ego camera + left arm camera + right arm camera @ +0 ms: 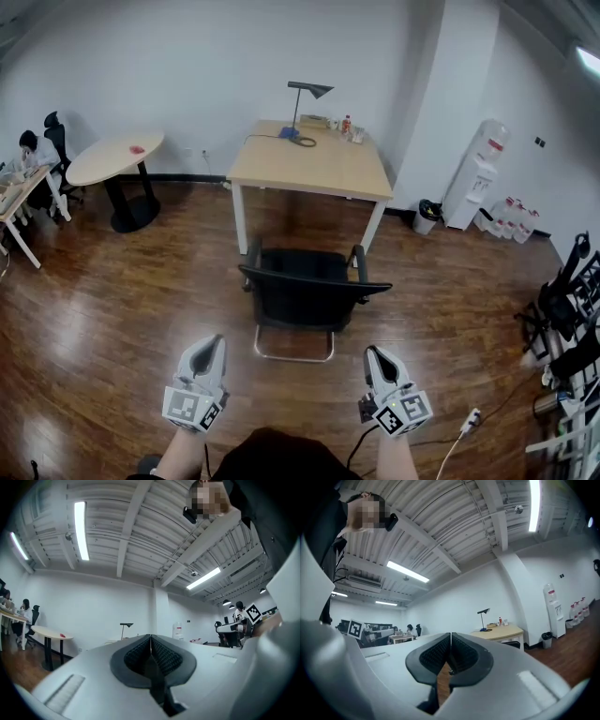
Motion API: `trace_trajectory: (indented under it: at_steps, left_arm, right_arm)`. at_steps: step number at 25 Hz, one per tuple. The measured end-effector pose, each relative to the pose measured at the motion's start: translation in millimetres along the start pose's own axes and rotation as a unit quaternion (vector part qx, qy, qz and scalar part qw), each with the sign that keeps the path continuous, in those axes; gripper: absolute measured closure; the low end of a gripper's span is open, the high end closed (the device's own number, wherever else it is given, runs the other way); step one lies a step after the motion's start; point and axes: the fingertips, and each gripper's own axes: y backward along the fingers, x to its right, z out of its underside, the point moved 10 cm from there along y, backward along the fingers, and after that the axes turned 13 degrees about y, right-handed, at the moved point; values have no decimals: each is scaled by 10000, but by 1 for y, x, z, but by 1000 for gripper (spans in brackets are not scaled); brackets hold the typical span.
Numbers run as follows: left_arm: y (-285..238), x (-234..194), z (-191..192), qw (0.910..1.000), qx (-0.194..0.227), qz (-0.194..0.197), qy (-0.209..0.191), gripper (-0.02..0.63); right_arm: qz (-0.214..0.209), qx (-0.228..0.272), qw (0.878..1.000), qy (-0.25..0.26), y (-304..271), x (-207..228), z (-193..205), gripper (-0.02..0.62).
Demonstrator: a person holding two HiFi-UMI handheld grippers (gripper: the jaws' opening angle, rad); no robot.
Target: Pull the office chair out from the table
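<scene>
Office chair (pixel 305 286) stood on the floor in front of the table's (pixel 314 169) near edge, backrest turned to the person, between the table and both grippers. All black: wide curved backrest, two armrests, on a thin U-shaped metal tube base with a bright finish.

Table – pale wood rectangular top on white legs. A dark desk lamp (pixel 305 108) with a thin stem and angled head stood at the far edge, with a few small bottles (pixel 347 125) beside it.

Floor (pixel 112 309) was glossy dark-brown wood planks.

Left gripper (pixel 208 349): white smooth shell with dark ribbed pads, and a marker cube at the wrist end. Held low on the left, it pointed forward at the chair, well short of it and touching nothing. Jaws were closed pad to pad with nothing between.

Right gripper (pixel 375 354): same build, held low on the right at about the same level, aimed at the chair and clear of it. Jaws were together at the tips and empty; only floor showed through the slit lower down.

Further out – a round pale table (pixel 112 157) on a black pedestal at left, with a seated person (pixel 33 155) beyond it. At right were a white water dispenser (pixel 476 178) by the wall, a small bin (pixel 427 216) next to it and water jugs (pixel 511 220) on the floor.
</scene>
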Motion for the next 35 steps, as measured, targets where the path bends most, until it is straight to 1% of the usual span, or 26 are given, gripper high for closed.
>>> trace_trajectory:
  at_steps: [5,8,11,13,17,21,25,30,35]
  left_arm:
    - [0,32,15,10000,-15,-20,20,603]
    - [0,57,28,10000,6,-23,19,603]
    - [0,75,33,10000,49,8,30,603]
    - [1,82,33,9999,73,-47,59,603]
    - [8,84,35,9995,-13,-282,160,603]
    - [14,85,43,9991,-64,-353,227,603]
    - [22,82,49,9984,-110,-460,317,603]
    - [22,79,48,9984,-95,-523,206,603]
    - [20,79,48,9987,-150,-454,165,603]
  right_arm:
    - [-96,41,9999,47,28,12,-2,581]
    - [-257,-3,9994,222,40,16,3,581]
    - [-403,64,9987,294,44,17,3,581]
    - [-484,73,9982,346,43,15,4,583]
    - [-475,-18,9982,379,43,13,8,583]
    - [-307,-54,9994,142,45,20,16,584]
    - [-269,-124,9995,143,47,22,21,584]
    - [-293,-68,9994,182,43,22,18,584]
    - [-241,-44,9995,212,41,22,15,584]
